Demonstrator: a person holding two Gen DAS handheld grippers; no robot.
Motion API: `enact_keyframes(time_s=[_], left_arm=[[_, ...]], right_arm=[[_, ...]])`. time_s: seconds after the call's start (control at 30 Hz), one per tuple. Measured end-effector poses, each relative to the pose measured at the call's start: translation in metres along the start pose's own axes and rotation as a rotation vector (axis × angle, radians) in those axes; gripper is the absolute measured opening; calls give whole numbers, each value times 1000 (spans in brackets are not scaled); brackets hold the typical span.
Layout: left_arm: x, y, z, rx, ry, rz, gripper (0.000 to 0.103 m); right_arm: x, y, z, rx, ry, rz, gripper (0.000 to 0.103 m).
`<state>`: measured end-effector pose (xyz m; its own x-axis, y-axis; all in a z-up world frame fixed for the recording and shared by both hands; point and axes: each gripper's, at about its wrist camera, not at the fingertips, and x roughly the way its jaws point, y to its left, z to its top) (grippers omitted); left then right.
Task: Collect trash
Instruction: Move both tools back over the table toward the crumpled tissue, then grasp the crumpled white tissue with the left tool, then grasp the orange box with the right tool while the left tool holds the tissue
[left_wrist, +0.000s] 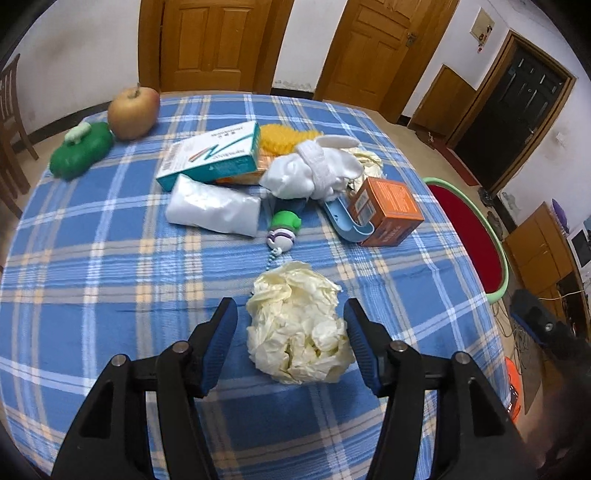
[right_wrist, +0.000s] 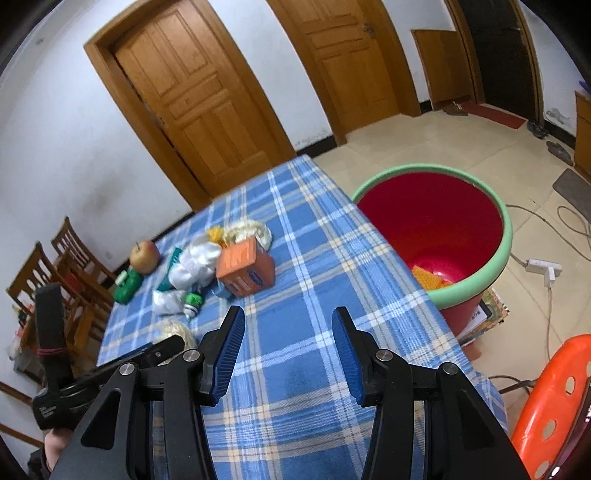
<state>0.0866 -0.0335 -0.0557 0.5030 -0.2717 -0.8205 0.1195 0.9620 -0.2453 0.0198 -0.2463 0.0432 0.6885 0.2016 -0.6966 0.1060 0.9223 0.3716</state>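
A crumpled cream paper wad (left_wrist: 299, 325) lies on the blue plaid tablecloth (left_wrist: 110, 280). My left gripper (left_wrist: 290, 314) is open with its blue pads on either side of the wad, not closed on it. The wad also shows in the right wrist view (right_wrist: 173, 330), partly hidden behind the left gripper's body. My right gripper (right_wrist: 288, 325) is open and empty above the tablecloth (right_wrist: 295, 369). A red bin with a green rim (right_wrist: 436, 229) stands on the floor beside the table and holds orange scraps (right_wrist: 428, 277). The bin's edge shows in the left wrist view (left_wrist: 476, 229).
Further back on the table lie a teal box (left_wrist: 214, 155), a white plastic packet (left_wrist: 212, 208), a white cloth bundle (left_wrist: 314, 170), an orange box (left_wrist: 388, 210), a blue scoop (left_wrist: 347, 225), a green toy (left_wrist: 284, 225), an apple (left_wrist: 133, 110) and a green case (left_wrist: 79, 149). An orange stool (right_wrist: 554, 398) stands at right.
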Motion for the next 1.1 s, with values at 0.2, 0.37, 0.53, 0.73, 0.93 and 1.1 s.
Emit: enact_keyframes(time_s=[0.2,0.37,0.53,0.73,0.93,1.1], left_arm=[[8,1,1,-9,-3,-54,44],[6,-2,5,1,-12,-92,37],[-12,-1,16,14,-78,-57,37],[-30,12,39,34,-159,24,37],[-34,32,59,10,-210,62,37],[-21,41,64,-17,-198,61,37]], right_arm=[[15,1,1,-2,43,0,50],[27,3,10,-23,66,6,50],[40,14,20,-54,78,28,50],[62,29,28,-72,97,57,56],[83,45,37,-88,97,61,64],[105,55,42,-112,108,43,64]])
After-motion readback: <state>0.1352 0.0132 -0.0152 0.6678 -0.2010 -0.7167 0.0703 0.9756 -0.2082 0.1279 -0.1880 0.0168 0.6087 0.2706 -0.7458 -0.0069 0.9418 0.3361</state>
